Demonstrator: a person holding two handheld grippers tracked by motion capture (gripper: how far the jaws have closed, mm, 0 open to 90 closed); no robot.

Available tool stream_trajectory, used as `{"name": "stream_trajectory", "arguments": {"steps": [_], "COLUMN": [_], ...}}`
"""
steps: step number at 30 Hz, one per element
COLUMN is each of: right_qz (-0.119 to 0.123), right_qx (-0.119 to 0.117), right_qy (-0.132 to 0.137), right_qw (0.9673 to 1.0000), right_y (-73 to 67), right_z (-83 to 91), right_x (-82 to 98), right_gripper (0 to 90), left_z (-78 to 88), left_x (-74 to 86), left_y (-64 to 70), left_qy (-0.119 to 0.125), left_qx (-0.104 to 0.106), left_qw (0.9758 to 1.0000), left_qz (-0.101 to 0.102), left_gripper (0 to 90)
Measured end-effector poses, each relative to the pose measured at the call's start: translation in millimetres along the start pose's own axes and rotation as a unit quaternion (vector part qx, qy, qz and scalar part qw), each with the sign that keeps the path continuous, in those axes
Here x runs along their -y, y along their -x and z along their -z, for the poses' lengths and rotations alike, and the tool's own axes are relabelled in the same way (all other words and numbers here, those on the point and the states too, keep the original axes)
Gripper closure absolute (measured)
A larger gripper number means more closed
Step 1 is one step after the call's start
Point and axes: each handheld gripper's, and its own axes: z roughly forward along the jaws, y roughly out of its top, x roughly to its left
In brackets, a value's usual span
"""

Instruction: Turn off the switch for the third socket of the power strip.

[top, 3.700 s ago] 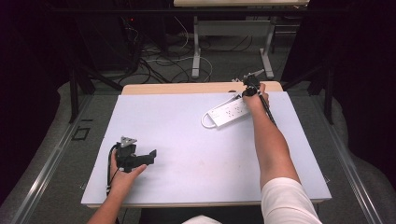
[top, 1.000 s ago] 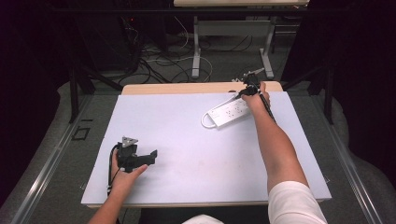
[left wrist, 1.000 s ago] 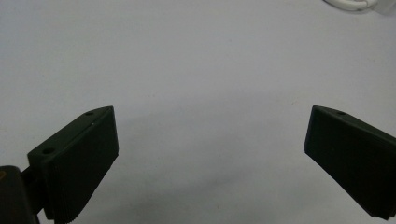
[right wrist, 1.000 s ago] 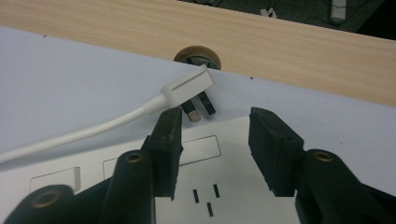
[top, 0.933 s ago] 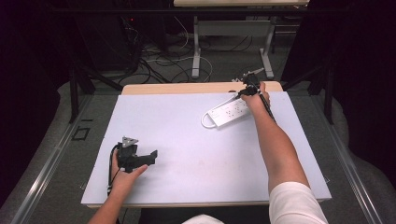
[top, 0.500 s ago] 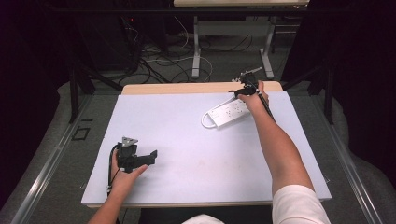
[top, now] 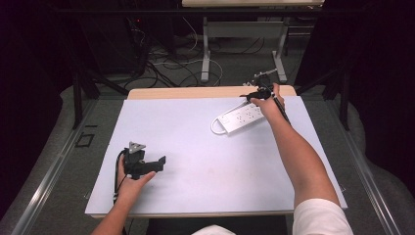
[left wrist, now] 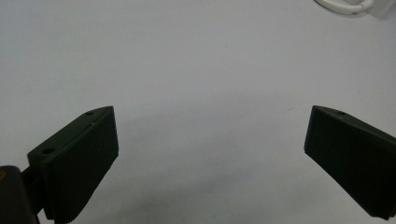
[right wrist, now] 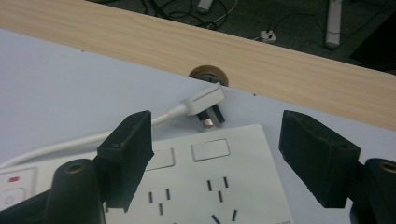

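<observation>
**Ana:** White plastic power strip [top: 241, 117] lies at the far right of the pale grey table mat [top: 195, 147], and its white cable [right wrist: 60, 144] curls around it. Your right gripper [right wrist: 215, 158] is just above its far end, yes?

**Ben:** Yes. The jaws of your right gripper have just been opening, and now they stand wide. Nothing is between them; the strip's sockets are below the gap, not pressed by the pads. The flat white plug [right wrist: 205, 100] rests on the mat just beyond the strip, near a round hole in the light wooden table edge [right wrist: 303, 74].

**Ana:** And your left gripper [top: 147, 165]?

**Ben:** It rests low on the mat at the near left, well apart from the strip, also with its jaws wide and with only bare mat between them.

**Ana:** What can go wrong from here?

**Ben:** I think the plug is the risk. It lies close to the strip, so if you come down for it at an angle, one jaw can land on the strip's edge and push it away. Also the cable is stiff; if you pull the plug quickly, the light strip may slide or turn with it, because nothing holds it. You could bring your left gripper over to steady it.
</observation>
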Motion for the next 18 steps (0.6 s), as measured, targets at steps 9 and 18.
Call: {"name": "stream_trajectory", "arguments": {"steps": [9, 18], "right_qz": [0.023, 0.050], "right_qx": [-0.035, -0.019], "right_qy": [-0.012, -0.034], "right_qw": [0.9991, 0.9980], "right_y": [-12.0, -21.1], "right_z": [17.5, 31.5], "right_x": [0.6, 7.0], "right_gripper": [18.9, 14.9], "left_z": [1.6, 3.8], "left_x": [-2.1, -0.8], "left_y": [1.0, -1.7], "left_qy": [0.006, 0.010], "left_qx": [0.004, 0.003], "left_qw": [0.9999, 0.9999], "left_qz": [0.007, 0.009], "left_gripper": [2.7, 2.7]}}
